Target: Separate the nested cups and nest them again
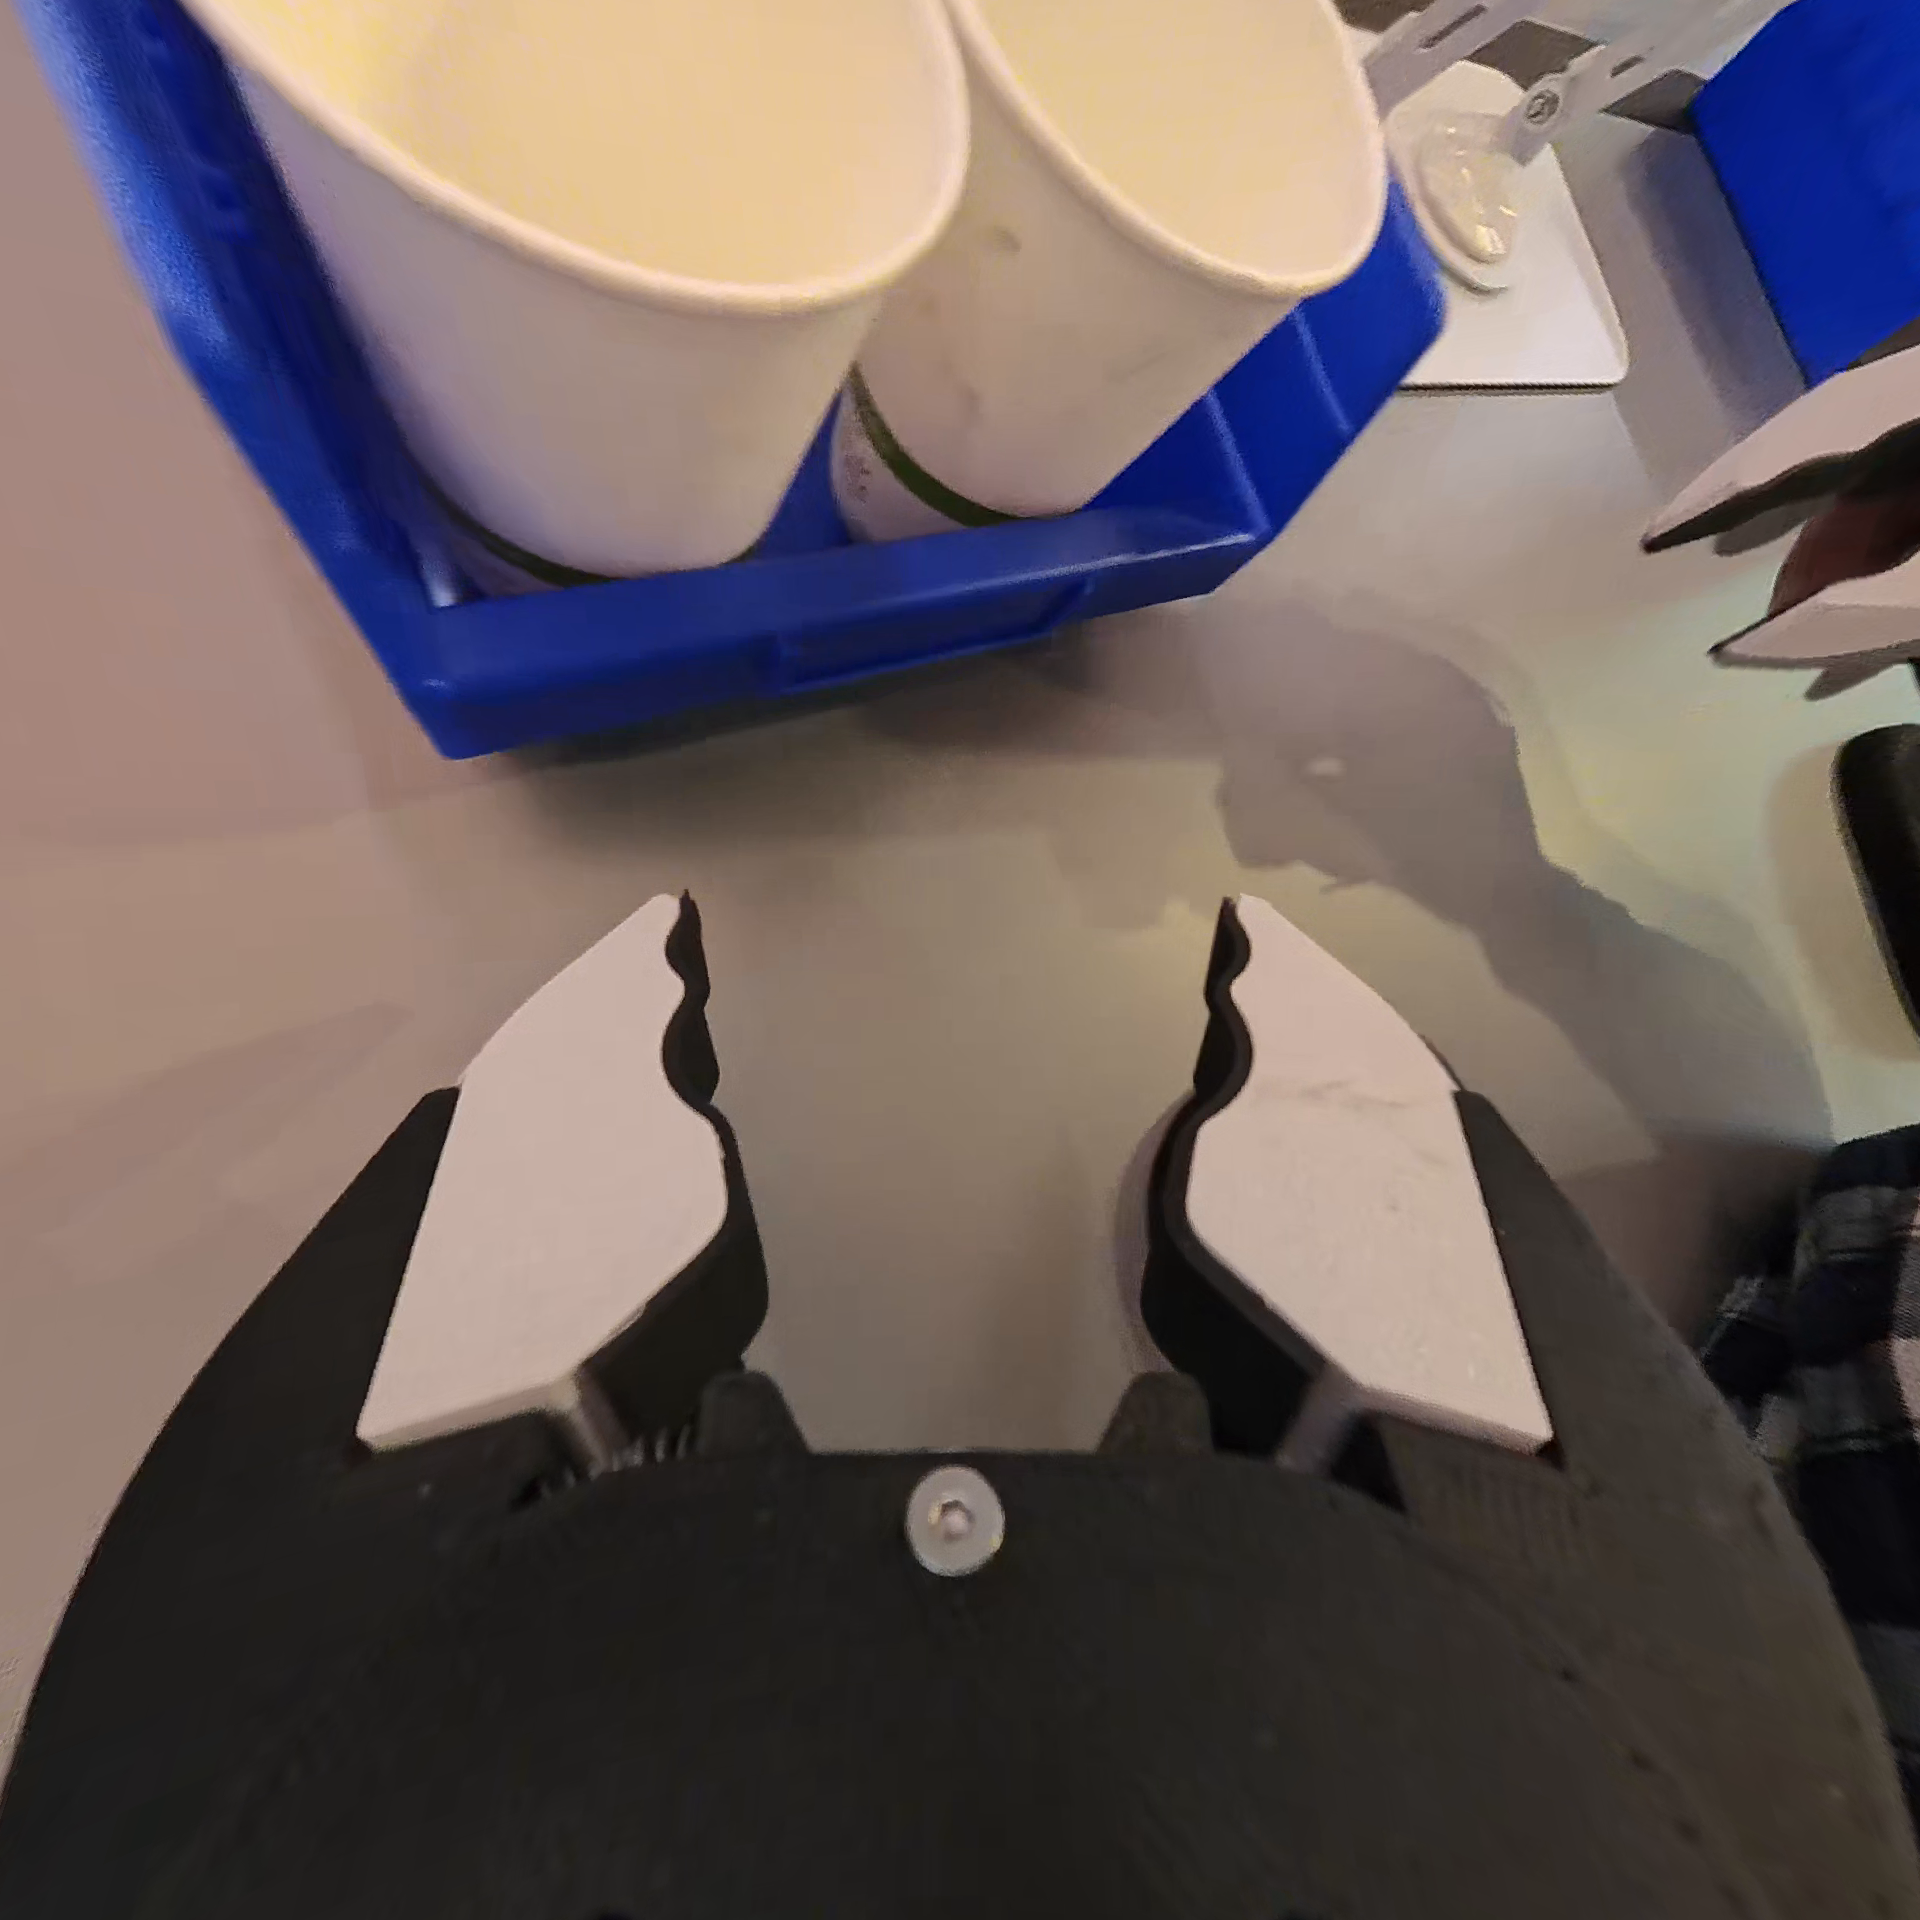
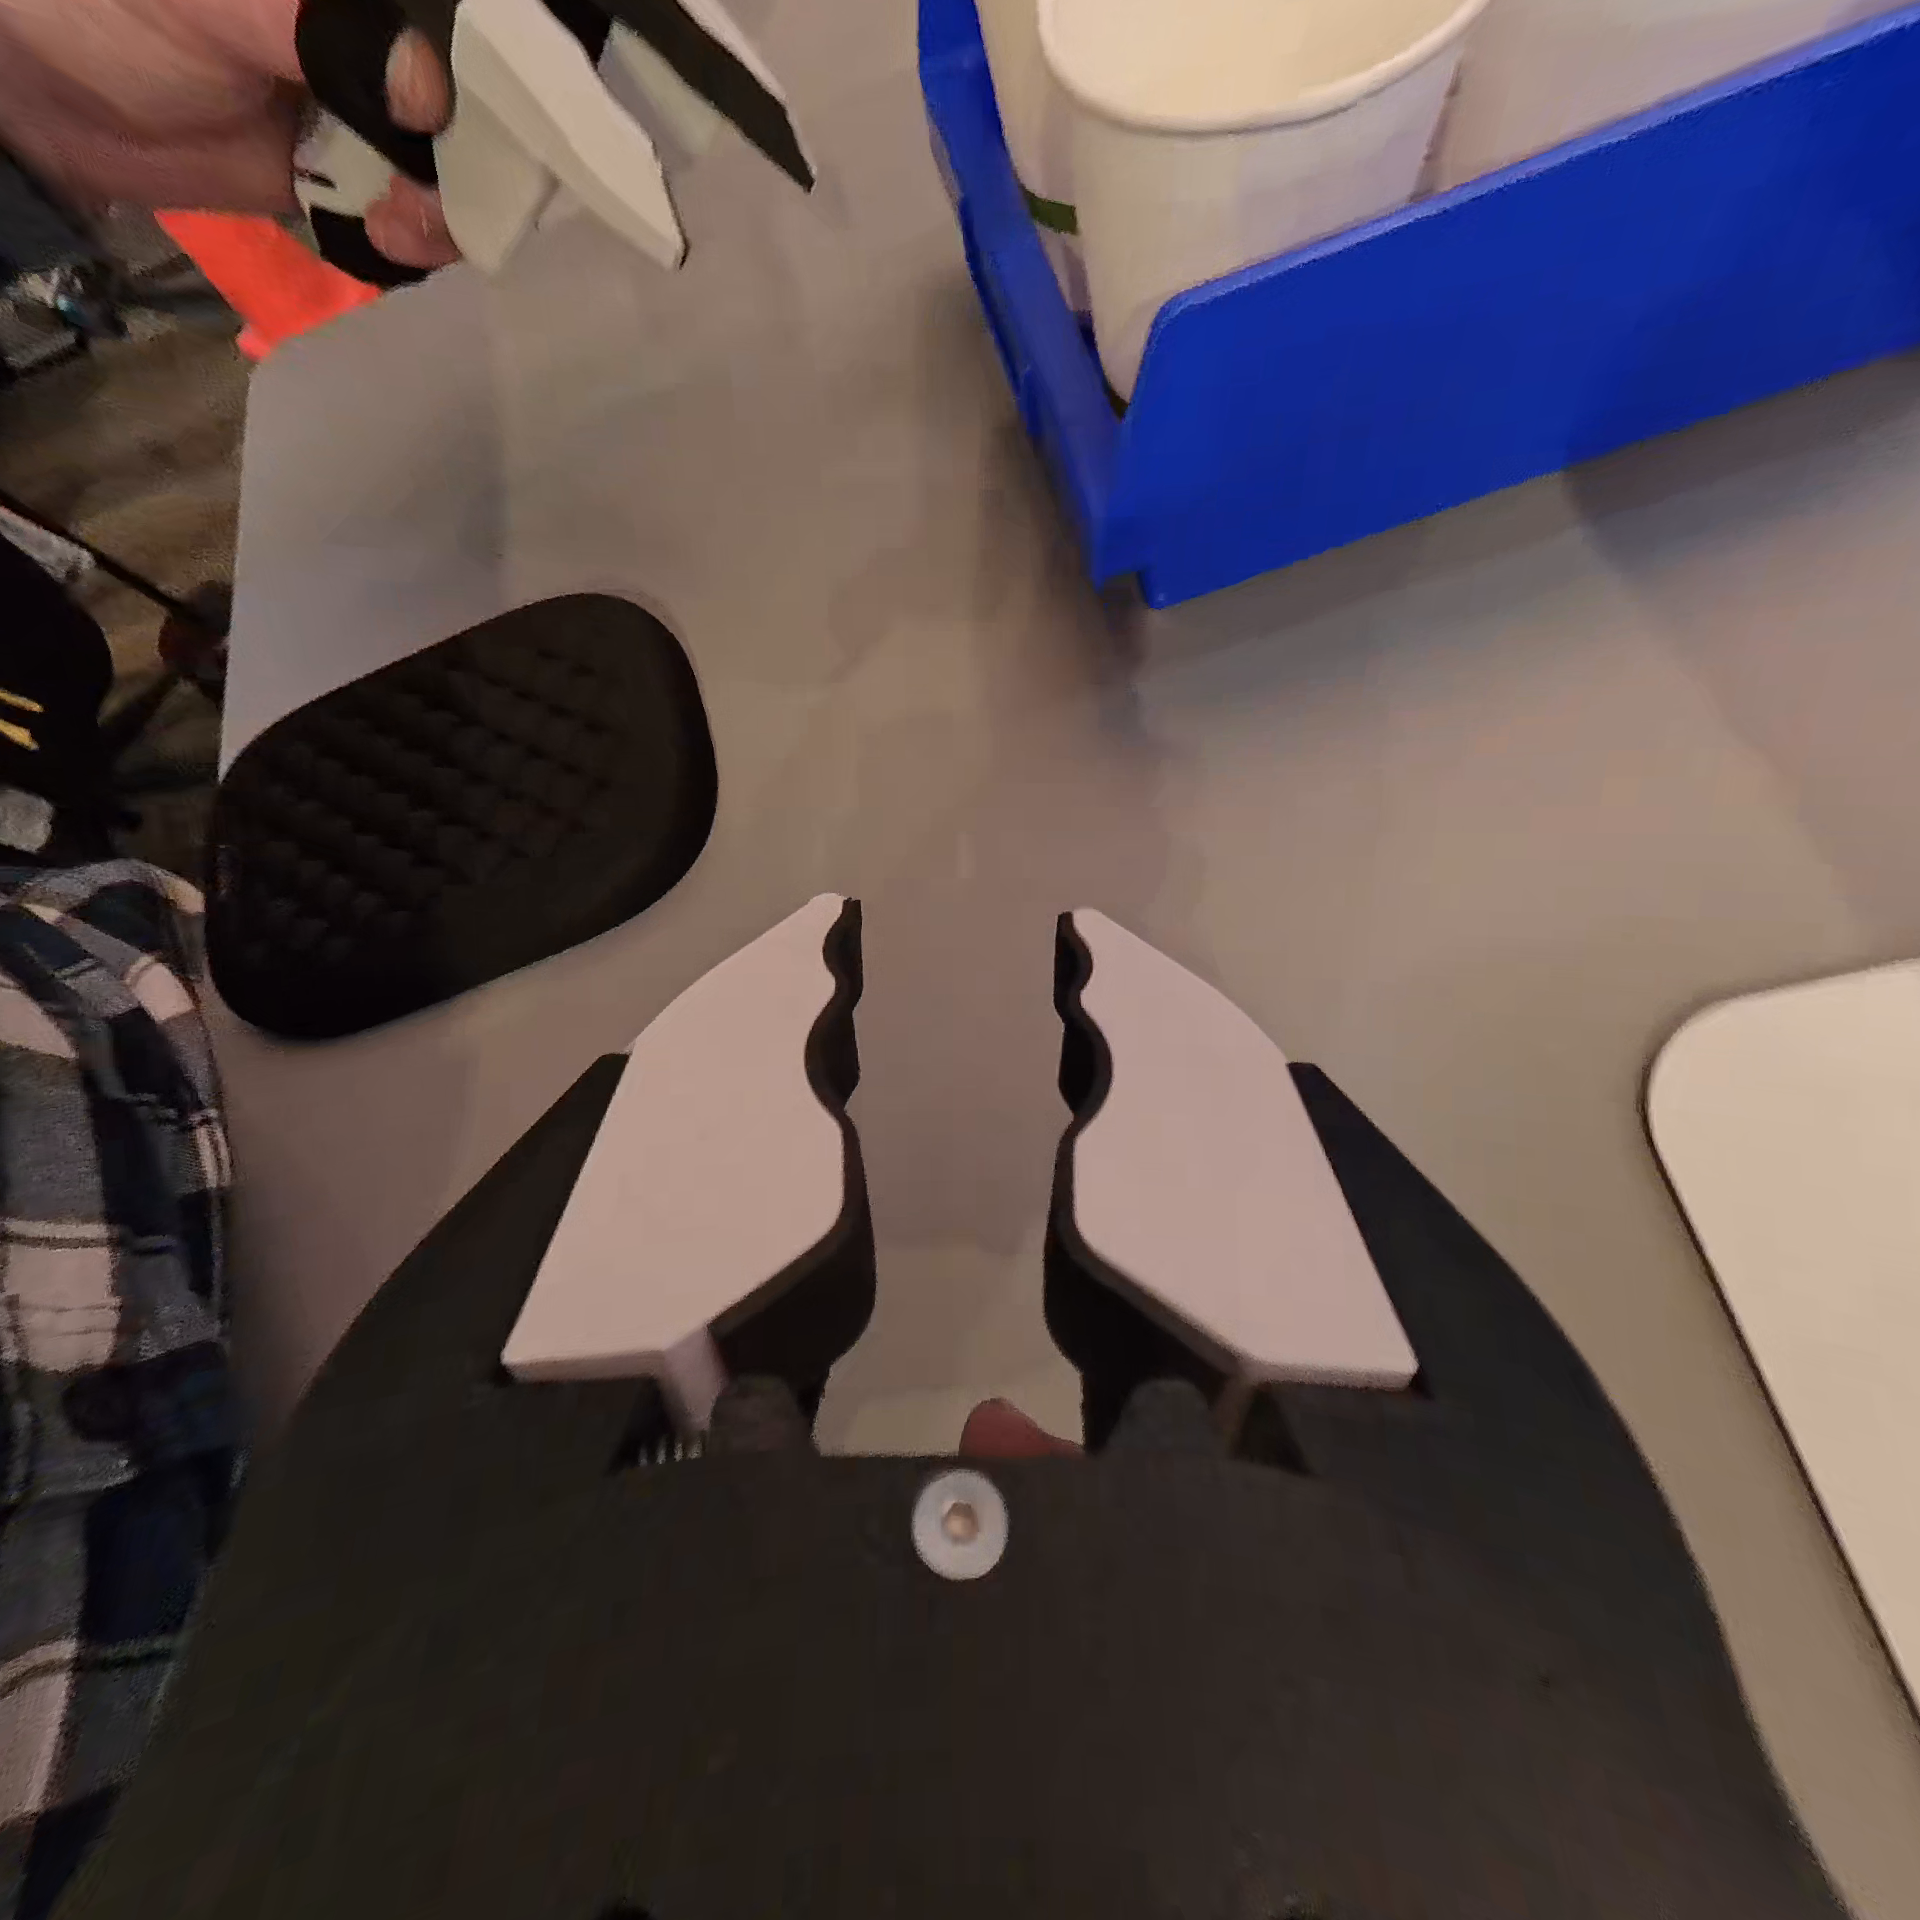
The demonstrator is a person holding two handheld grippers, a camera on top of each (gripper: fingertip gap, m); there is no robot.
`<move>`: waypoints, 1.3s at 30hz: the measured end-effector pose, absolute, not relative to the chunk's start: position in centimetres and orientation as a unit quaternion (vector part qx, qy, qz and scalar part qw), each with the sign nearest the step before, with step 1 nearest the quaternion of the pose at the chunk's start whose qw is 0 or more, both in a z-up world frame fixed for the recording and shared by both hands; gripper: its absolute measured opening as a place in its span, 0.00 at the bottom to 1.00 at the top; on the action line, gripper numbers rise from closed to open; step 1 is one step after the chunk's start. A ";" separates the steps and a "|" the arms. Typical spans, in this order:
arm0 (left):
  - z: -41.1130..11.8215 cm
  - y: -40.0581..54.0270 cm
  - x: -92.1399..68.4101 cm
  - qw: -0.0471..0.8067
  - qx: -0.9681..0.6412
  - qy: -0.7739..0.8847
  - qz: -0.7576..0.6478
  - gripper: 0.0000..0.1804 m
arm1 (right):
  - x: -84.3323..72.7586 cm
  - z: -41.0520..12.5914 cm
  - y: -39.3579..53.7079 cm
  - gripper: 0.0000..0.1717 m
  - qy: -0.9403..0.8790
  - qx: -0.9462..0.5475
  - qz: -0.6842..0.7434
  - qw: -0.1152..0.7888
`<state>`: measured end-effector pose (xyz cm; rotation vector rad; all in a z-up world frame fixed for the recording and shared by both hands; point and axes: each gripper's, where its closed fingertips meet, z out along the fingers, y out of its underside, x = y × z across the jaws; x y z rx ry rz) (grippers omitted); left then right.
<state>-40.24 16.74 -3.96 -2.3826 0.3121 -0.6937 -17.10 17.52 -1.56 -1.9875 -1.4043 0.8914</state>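
Two white paper cups, the left cup (image 1: 582,260) and the right cup (image 1: 1122,239), are shown standing upright side by side, their walls touching, inside a blue bin (image 1: 831,623) at the far side of a grey table (image 1: 935,831). Each cup appears to be seated in a second cup, of which only a green-banded lower edge (image 1: 935,499) is exposed; whether further cups lie beneath cannot be told.

The left gripper (image 1: 956,914) is held over bare table, near the bin's front wall, with its jaws wide apart and nothing between them. The right gripper (image 2: 956,920) is likewise held over bare table, well apart from the bin, its jaws partly apart and empty; it is seen again at the right edge of the left wrist view (image 1: 1787,561). A black textured pad (image 2: 457,821) lies to the left of it, and a white flat plate (image 2: 1808,1247) to the right.

The step in hand is judged to be the approach to a nested pair, with separation not yet begun. A good execution would be obtained if the outer cup were clamped low on its wall by one gripper while the inner cup were pinched at its rim by the other and drawn straight up along the cup axis. Light pressure should be used, since thin paper walls are likely to buckle and bind. The neighbouring cup should be left undisturbed.
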 end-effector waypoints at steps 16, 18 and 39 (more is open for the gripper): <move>-2.1 17.1 -32.1 0.316 -0.884 0.188 -0.288 0.48 | -6.2 1.0 16.7 0.19 -0.454 -0.774 0.297 0.326; -2.2 17.2 -30.9 0.311 -0.882 0.197 -0.294 0.48 | -5.1 0.9 16.6 0.19 -0.446 -0.779 0.295 0.327; -1.7 18.3 -26.4 0.311 -0.879 0.207 -0.297 0.48 | 0.1 -1.1 17.8 0.19 -0.431 -0.792 0.297 0.314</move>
